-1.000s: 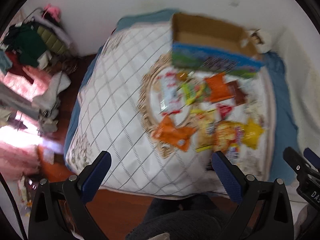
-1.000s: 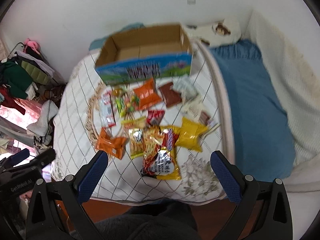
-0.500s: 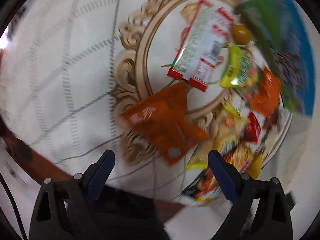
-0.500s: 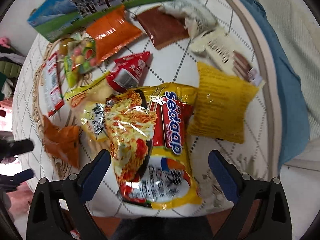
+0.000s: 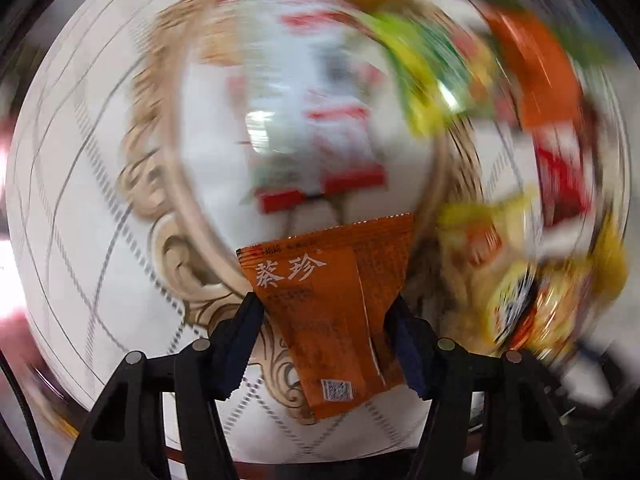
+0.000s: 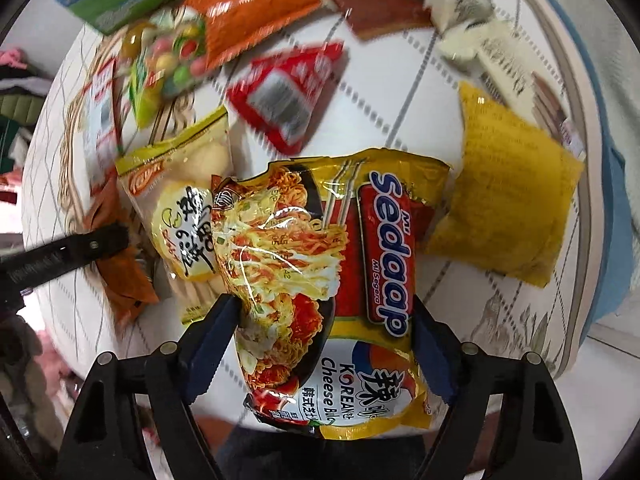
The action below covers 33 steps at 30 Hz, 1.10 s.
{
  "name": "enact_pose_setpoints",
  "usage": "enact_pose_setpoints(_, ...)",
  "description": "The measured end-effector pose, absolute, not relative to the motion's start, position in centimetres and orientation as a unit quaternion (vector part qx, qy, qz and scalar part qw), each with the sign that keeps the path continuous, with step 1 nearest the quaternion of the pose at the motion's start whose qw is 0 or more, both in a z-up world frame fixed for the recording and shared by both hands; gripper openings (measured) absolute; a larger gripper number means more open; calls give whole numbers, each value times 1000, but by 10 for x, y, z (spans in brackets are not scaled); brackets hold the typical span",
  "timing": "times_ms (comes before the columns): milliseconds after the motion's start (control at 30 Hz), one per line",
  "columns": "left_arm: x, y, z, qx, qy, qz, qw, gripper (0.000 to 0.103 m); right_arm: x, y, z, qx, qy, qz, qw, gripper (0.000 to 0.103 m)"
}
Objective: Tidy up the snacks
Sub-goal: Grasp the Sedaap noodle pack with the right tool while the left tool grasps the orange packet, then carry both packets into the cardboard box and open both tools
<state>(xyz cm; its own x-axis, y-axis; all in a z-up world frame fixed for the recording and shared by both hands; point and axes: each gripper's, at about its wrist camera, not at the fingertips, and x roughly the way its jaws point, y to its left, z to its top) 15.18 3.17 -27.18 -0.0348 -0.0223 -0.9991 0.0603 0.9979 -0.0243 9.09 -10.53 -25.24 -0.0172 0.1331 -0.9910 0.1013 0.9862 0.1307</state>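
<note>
Orange packet point(image 5: 332, 312) pinched by left fingers point(image 5: 240, 336); right fingers point(image 6: 212, 344) clamp noodle pack point(image 6: 340, 280) edges.

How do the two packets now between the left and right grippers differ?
The orange sachet in the left gripper is plain orange with white Chinese characters; the Sedaap noodle packet in the right gripper is yellow-red with a noodle photo. The sachet is slimmer, the noodle packet wider. Both sit lengthwise between closed fingers.

Noodle packet point(image 6: 340, 280) between pillow-shaped packet point(image 6: 508, 196) and bun packet point(image 6: 180, 208).
</note>
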Motion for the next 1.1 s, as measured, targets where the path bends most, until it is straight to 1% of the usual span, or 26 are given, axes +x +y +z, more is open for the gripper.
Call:
enact_pose_setpoints(67,150,30,-277,17,727,-32,685,63,87,-102,-255,77,717,16,693,85)
enact_pose_setpoints(100,149,31,-279,7,728,-29,685,65,87,-101,-256,78,715,16,695,85)
enact_pose_setpoints(133,150,34,-279,-9,728,-25,685,67,87,-100,-258,78,714,15,696,85)
enact_pose_setpoints(200,151,42,-278,-53,723,-10,688,69,85,-100,-262,78,713,13,697,86)
enact_pose_setpoints(300,149,55,-272,-90,713,5,695,69,81,-94,-265,71,713,12,697,86)
enact_pose_setpoints(333,147,56,-269,-93,709,9,699,65,80,-94,-265,69,714,13,697,86)
enact_pose_setpoints(400,139,57,-265,-72,706,7,704,60,83,-102,-259,65,713,6,698,84)
enact_pose_setpoints(433,128,61,-263,-62,707,4,704,59,83,-101,-256,59,712,-3,700,80)
enact_pose_setpoints(500,106,55,-254,-36,710,1,703,59,86,-97,-242,56,709,-9,703,79)
enact_pose_setpoints(567,95,55,-254,-18,712,-5,702,60,84,-97,-243,61,710,-12,701,80)
enact_pose_setpoints(733,75,55,-261,-9,711,-6,703,64,83,-94,-251,62,712,-14,699,85)
enact_pose_setpoints(767,73,56,-259,-14,711,-5,703,64,84,-94,-254,61,716,-14,695,88)
enact_pose_setpoints(900,69,73,-270,-16,711,-15,703,70,83,-99,-270,73,735,-22,673,92)
enact_pose_setpoints(933,60,80,-281,-14,709,-17,705,70,83,-98,-273,73,736,-22,673,94)
enact_pose_setpoints(1033,54,67,-303,-6,706,-20,708,70,85,-92,-283,64,739,-22,671,99)
enact_pose_setpoints(1100,47,70,-300,-9,702,-19,712,70,86,-83,-290,43,742,-20,669,99)
